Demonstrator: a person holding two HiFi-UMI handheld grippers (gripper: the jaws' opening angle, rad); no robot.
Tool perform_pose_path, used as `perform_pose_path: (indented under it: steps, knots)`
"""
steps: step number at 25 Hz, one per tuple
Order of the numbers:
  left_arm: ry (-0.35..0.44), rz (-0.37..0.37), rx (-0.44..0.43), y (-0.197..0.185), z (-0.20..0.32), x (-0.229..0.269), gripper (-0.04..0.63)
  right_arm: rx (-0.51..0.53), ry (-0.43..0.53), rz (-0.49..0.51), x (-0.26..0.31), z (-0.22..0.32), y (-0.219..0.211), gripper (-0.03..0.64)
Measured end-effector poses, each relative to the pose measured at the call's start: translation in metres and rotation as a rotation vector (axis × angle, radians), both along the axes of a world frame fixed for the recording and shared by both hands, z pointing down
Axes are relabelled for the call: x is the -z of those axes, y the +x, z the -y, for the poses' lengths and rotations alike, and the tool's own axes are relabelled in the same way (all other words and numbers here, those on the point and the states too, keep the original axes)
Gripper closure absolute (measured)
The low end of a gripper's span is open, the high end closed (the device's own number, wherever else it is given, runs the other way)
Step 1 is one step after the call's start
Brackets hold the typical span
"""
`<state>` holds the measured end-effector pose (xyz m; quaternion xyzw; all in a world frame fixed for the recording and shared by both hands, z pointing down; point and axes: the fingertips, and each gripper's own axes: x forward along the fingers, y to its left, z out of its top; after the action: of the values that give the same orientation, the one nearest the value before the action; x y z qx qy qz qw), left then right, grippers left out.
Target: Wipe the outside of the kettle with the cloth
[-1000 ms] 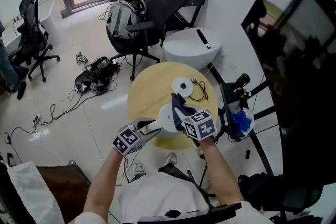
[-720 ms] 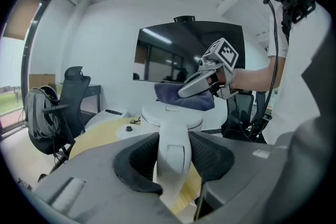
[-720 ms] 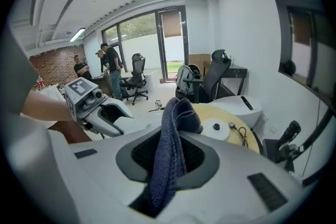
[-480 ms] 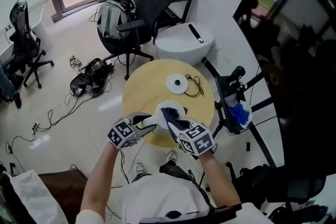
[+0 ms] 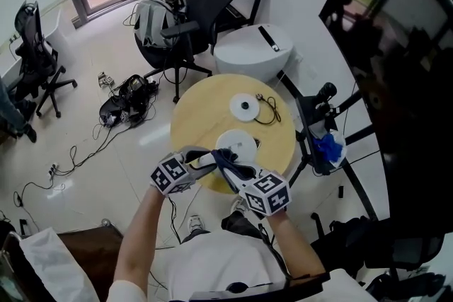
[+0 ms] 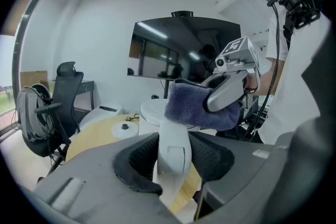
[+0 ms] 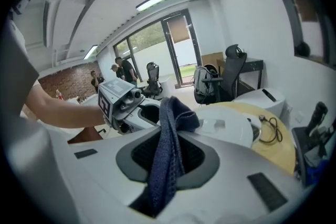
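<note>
A white kettle point(image 5: 237, 145) stands at the near edge of the round wooden table point(image 5: 202, 117). My left gripper point(image 5: 205, 160) is shut on its white handle point(image 6: 173, 148), which sits between the dark pads. My right gripper point(image 5: 238, 175) is shut on a dark blue cloth point(image 5: 228, 165). The cloth point(image 7: 167, 149) hangs between its jaws and rests against the kettle's body point(image 7: 227, 131) close to the handle. In the left gripper view the cloth point(image 6: 195, 106) drapes just above the handle, under the right gripper point(image 6: 231, 86).
The kettle's round base point(image 5: 244, 106) and a black cable point(image 5: 267, 114) lie on the far part of the table. A tripod with a camera point(image 5: 322, 117) stands right of the table. A white cabinet point(image 5: 255, 56), office chairs point(image 5: 205, 10) and floor cables point(image 5: 124, 102) lie beyond.
My right gripper has slid the cloth across the kettle towards its handle side, nearer to me. The left gripper has kept its hold on the handle in place.
</note>
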<state>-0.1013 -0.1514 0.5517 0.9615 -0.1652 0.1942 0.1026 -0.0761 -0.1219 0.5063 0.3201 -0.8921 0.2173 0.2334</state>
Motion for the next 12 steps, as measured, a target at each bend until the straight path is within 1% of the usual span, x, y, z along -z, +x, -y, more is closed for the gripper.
perform_pose_path:
  steps: [3,6,8,12]
  knots:
    - [-0.004,0.012,-0.011,0.000,0.000,-0.001,0.420,-0.046,-0.031,0.081,-0.003,-0.001,-0.001,0.549]
    - [-0.007,0.021,-0.023,0.001,-0.001,0.000,0.420,-0.051,-0.059,0.137,-0.003,-0.009,-0.001,0.549]
    - [-0.009,0.027,-0.028,0.001,-0.001,0.000,0.420,-0.051,-0.074,0.149,-0.010,-0.014,-0.003,0.549]
    - [-0.012,0.044,-0.040,0.000,-0.001,0.000,0.420,-0.086,-0.099,0.186,-0.019,-0.015,-0.007,0.549]
